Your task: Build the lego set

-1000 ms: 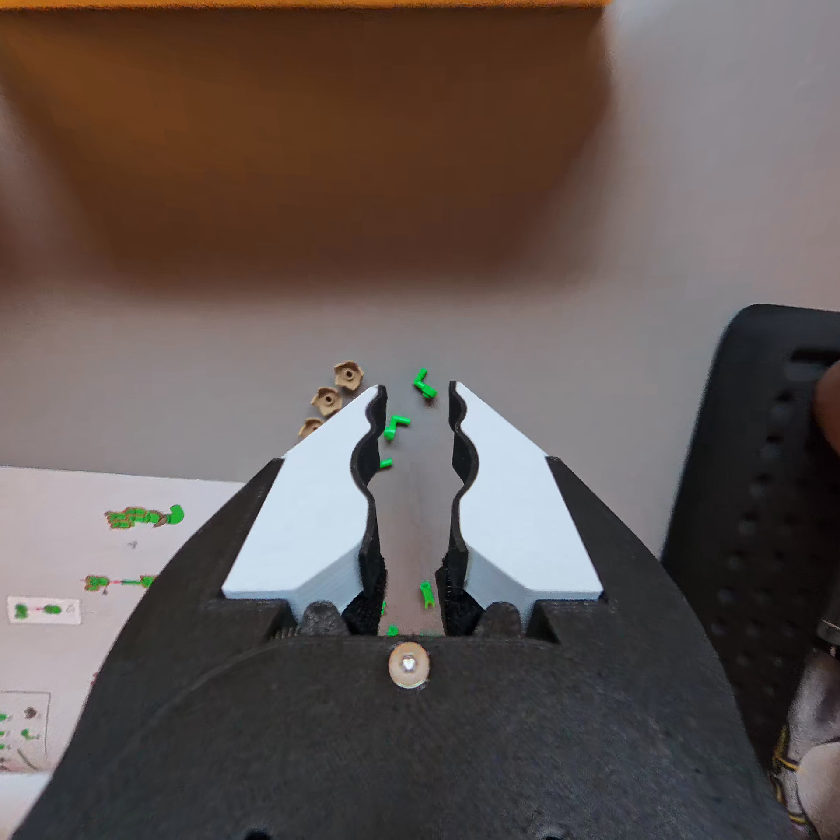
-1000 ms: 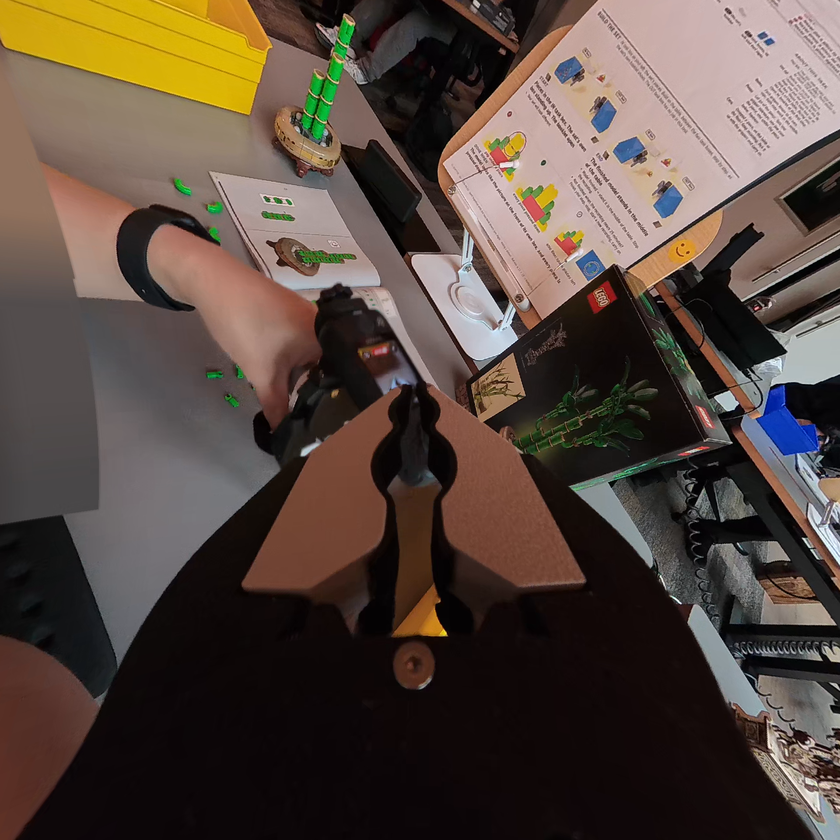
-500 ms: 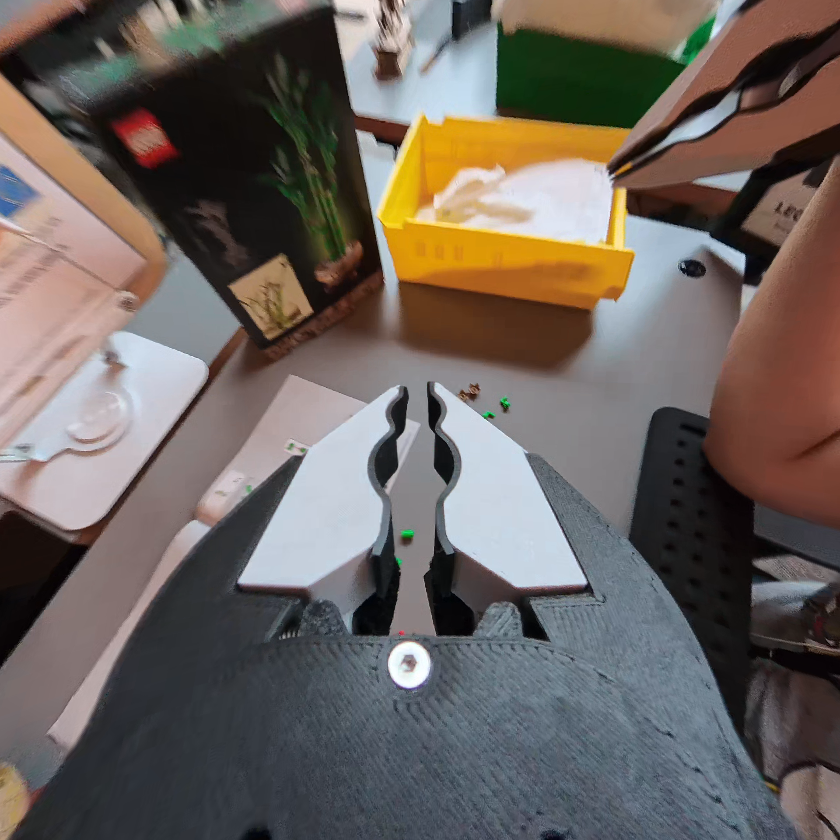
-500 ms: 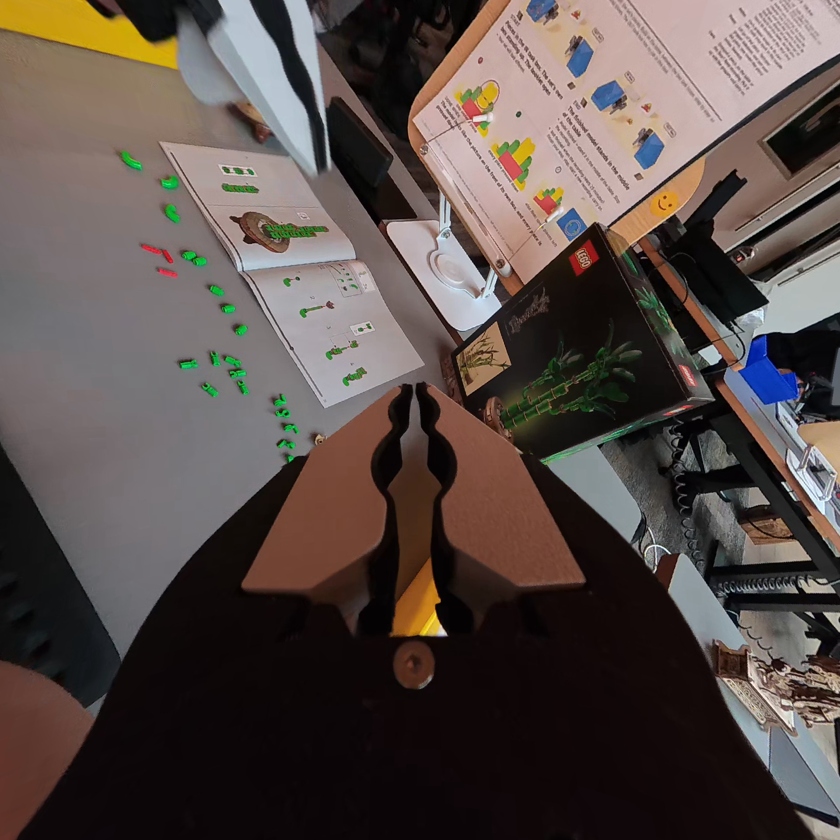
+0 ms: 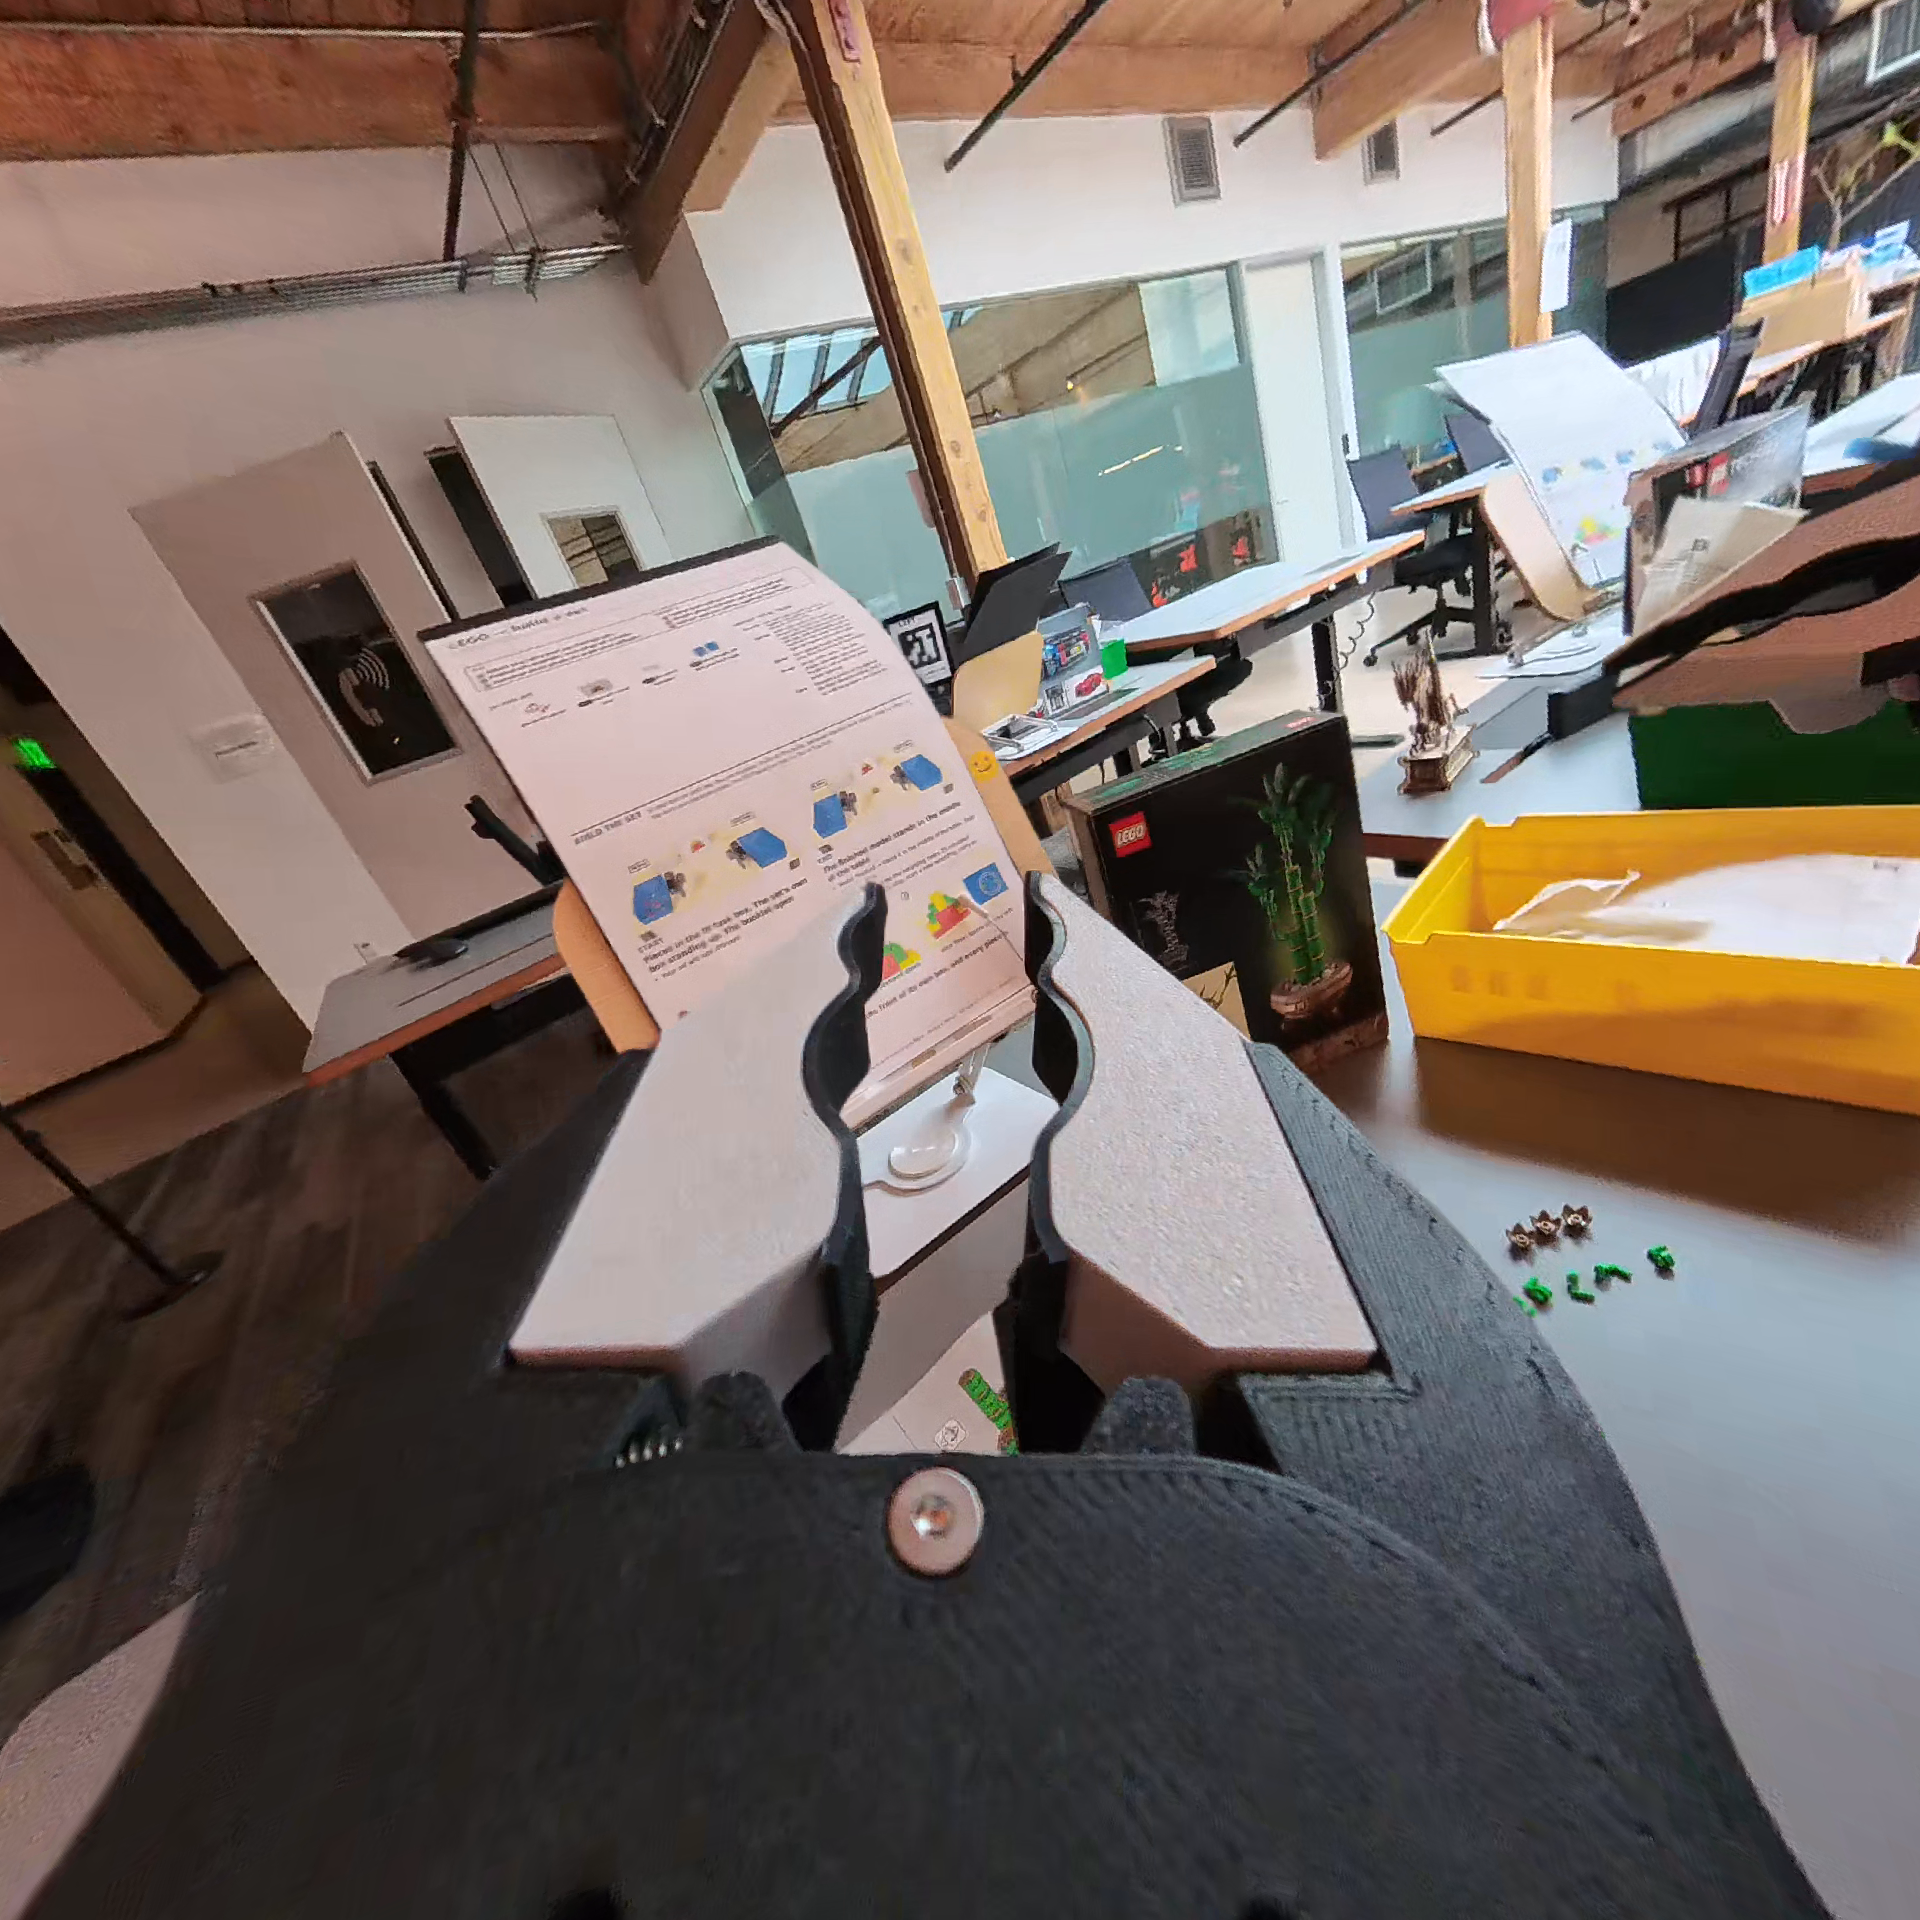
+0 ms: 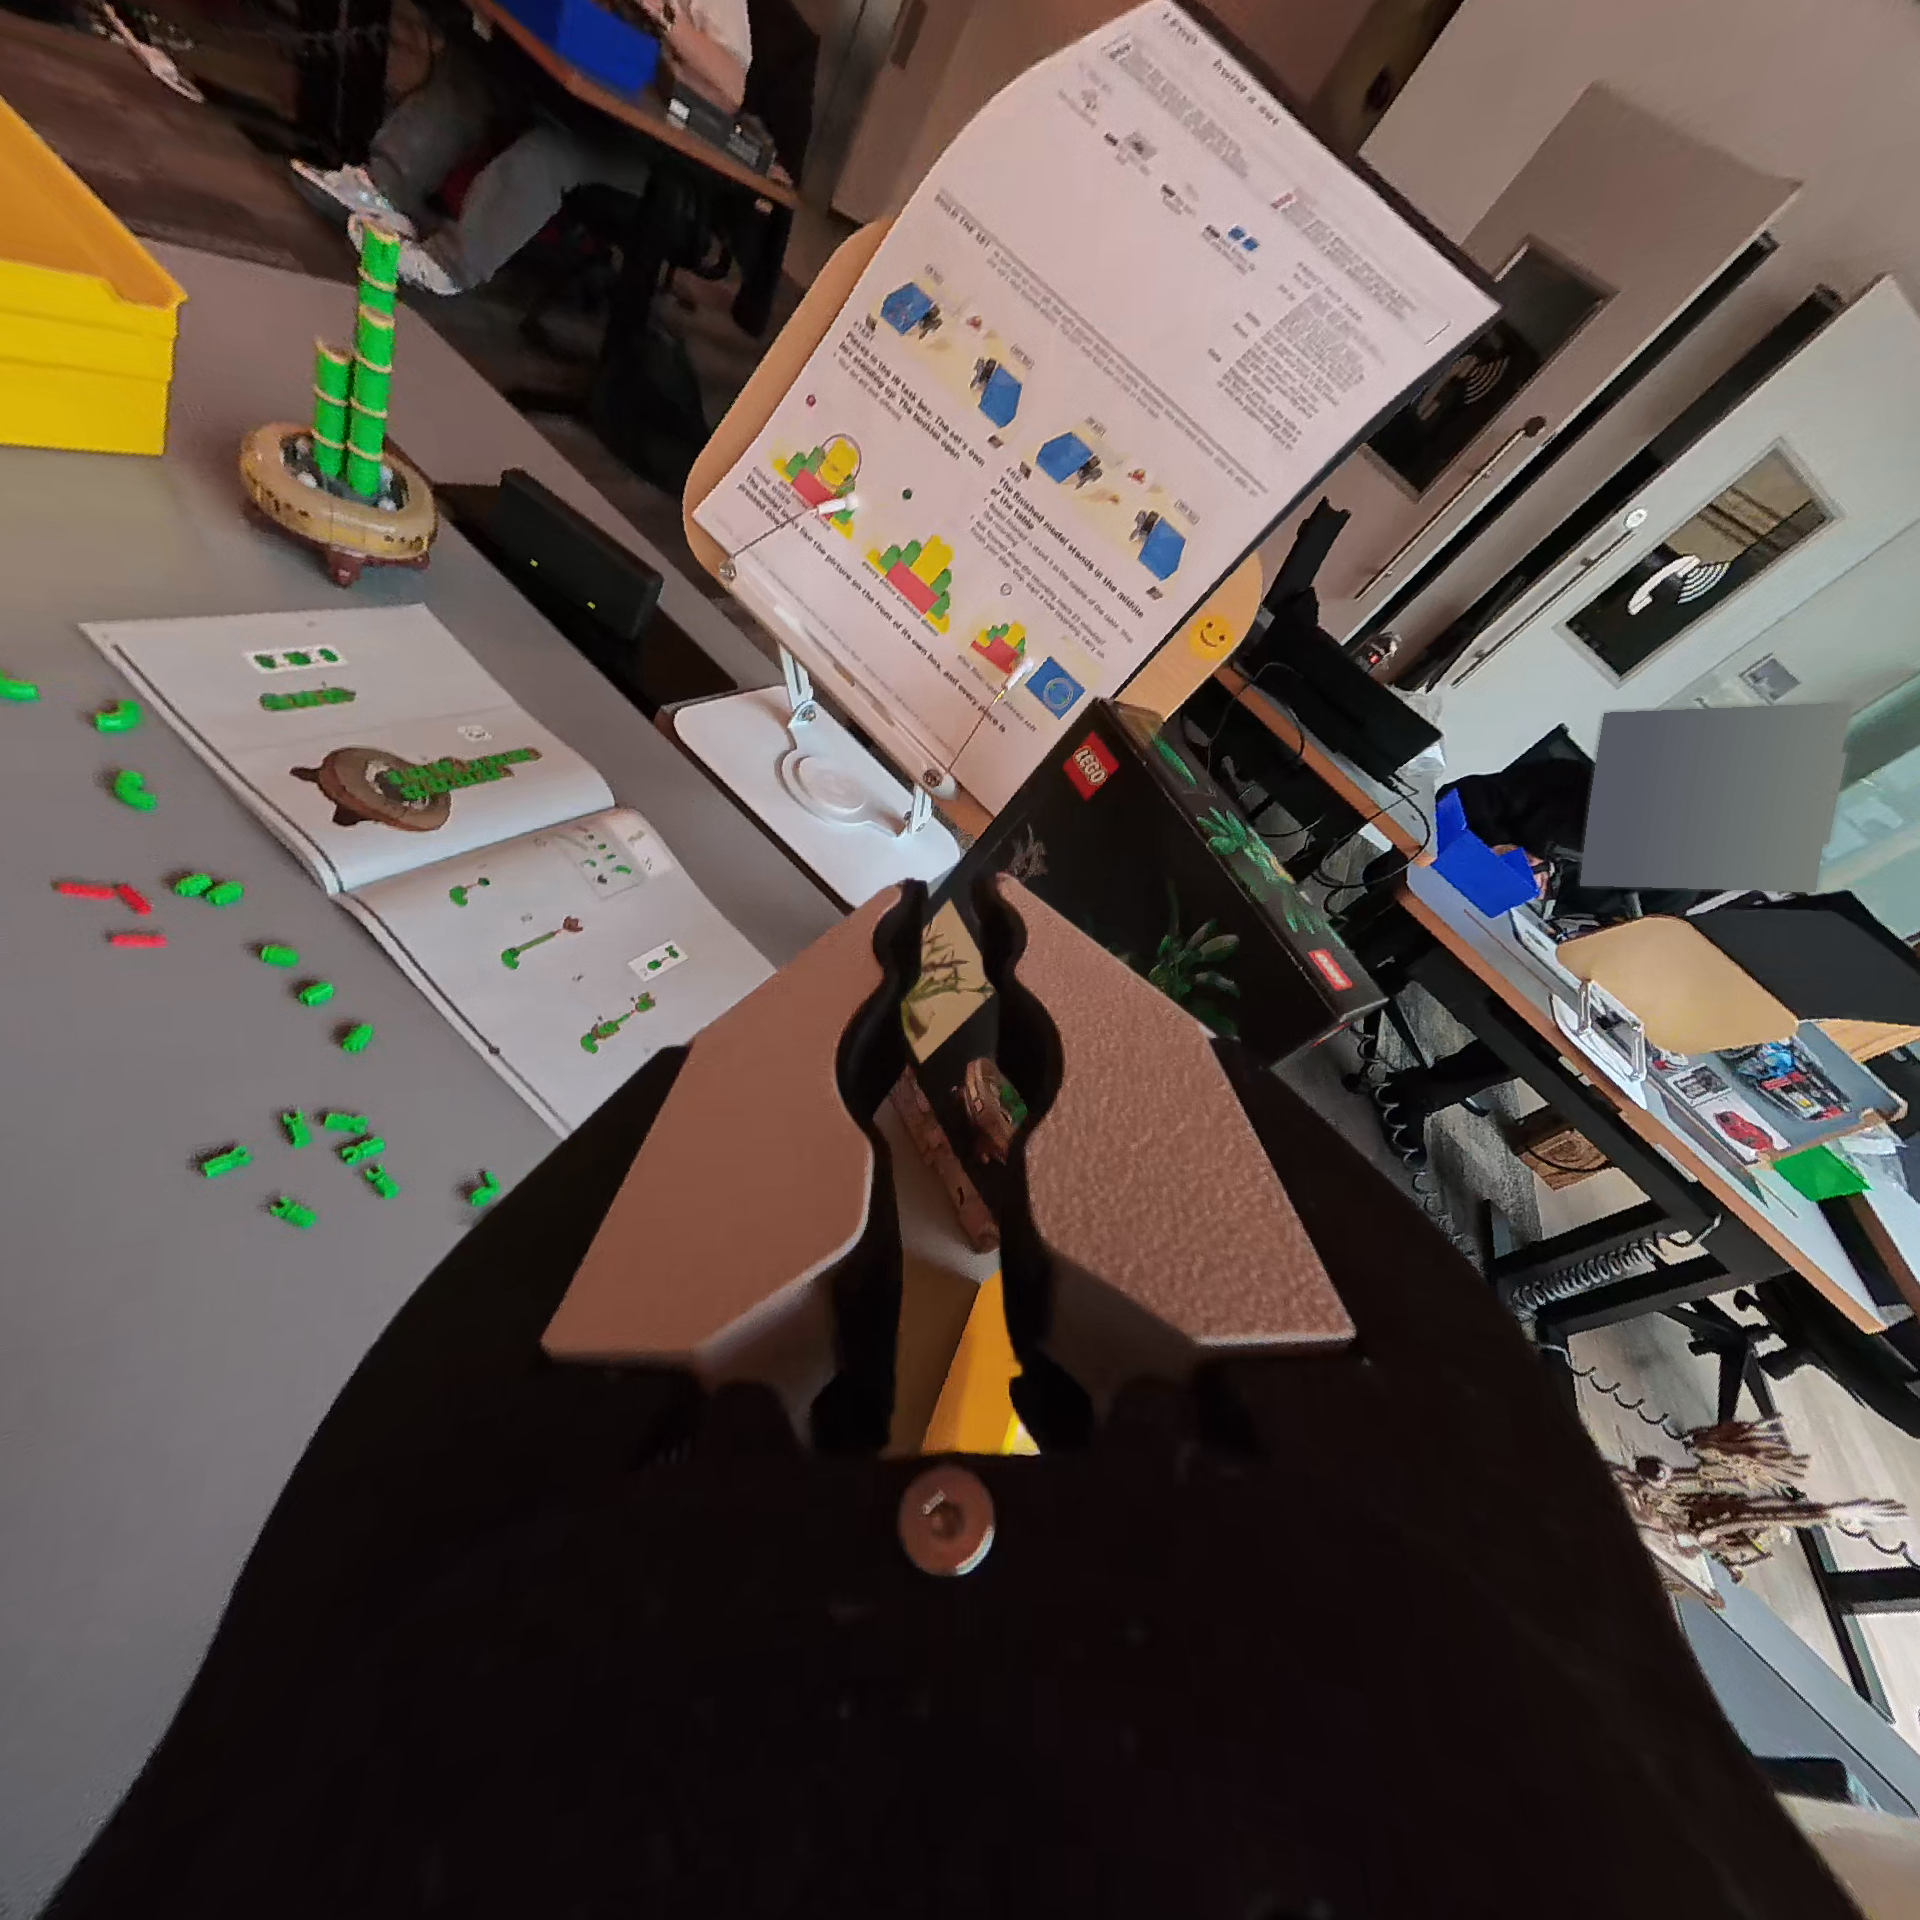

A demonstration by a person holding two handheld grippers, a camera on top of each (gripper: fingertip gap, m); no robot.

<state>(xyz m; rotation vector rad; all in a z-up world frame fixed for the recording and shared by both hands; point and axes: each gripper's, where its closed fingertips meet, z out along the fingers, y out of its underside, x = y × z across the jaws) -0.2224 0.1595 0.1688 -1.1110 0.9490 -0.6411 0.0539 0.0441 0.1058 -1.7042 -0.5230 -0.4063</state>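
My left gripper [image 5: 951, 902] is open and empty, raised above the grey table [image 5: 1714, 1455] and pointing across the room. My right gripper [image 6: 951, 891] holds nothing; its jaws stand a narrow gap apart. It also shows in the left wrist view [image 5: 1766, 634] at the upper right. A partly built green bamboo model [image 6: 353, 447] in a tan pot stands at the far left. An open instruction booklet [image 6: 416, 821] lies on the table. Loose green pieces [image 6: 312, 1143] and red pieces [image 6: 114, 904] lie left of it. Small brown pieces [image 5: 1548, 1226] and green pieces [image 5: 1600, 1273] lie right of the left gripper.
A yellow bin [image 5: 1662, 997] with white bags stands at the back right, also in the right wrist view [image 6: 73, 343]. The black set box [image 5: 1236, 883] stands upright beside a printed sheet on a stand [image 5: 727, 779]. A black device [image 6: 577, 556] lies behind the booklet. Spacing between my two grippers at the tips: around 30 cm.
My left gripper has risen from close over the table pieces and tilted up toward the room, its jaws wider. The person's arm has left the right wrist view.
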